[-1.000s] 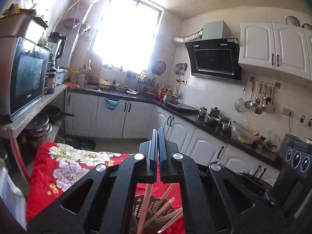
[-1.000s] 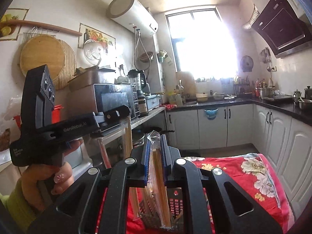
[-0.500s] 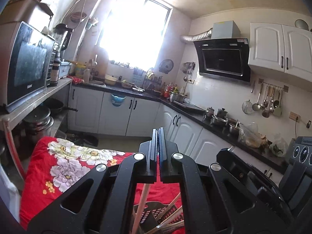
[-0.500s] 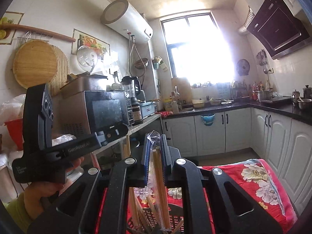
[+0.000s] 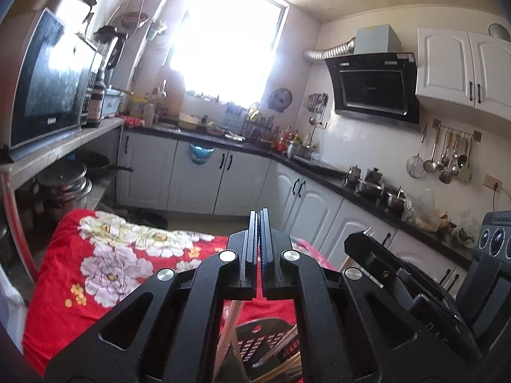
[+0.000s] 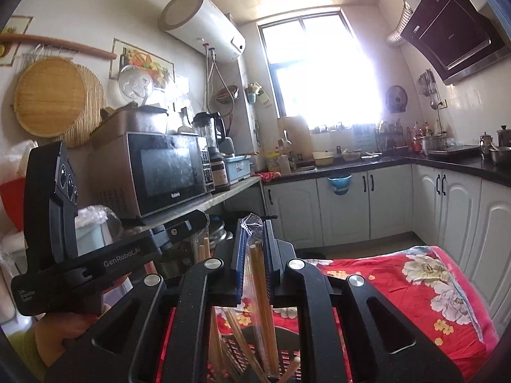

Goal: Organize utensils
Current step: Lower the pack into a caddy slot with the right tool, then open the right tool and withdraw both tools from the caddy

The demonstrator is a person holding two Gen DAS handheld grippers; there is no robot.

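My right gripper (image 6: 255,239) is shut on a clear plastic packet of wooden chopsticks (image 6: 259,282), held upright above a dark slotted utensil basket (image 6: 289,362) that holds several loose chopsticks. My left gripper (image 5: 258,229) is shut, and a chopstick in plastic (image 5: 227,328) hangs below its fingers over the same basket (image 5: 262,338); the contact is hidden. The left gripper body (image 6: 95,261) shows at the left of the right wrist view, close beside the packet. The right gripper body (image 5: 412,284) shows at the lower right of the left wrist view.
The basket stands on a table under a red floral cloth (image 5: 105,268). A shelf with a microwave (image 6: 166,172) and pots is to the left. White cabinets and a dark countertop (image 5: 319,172) run along the far wall and right side.
Both grippers have risen and tilted up, so the basket sits lower in both views. The right gripper body has come closer into the left wrist view.
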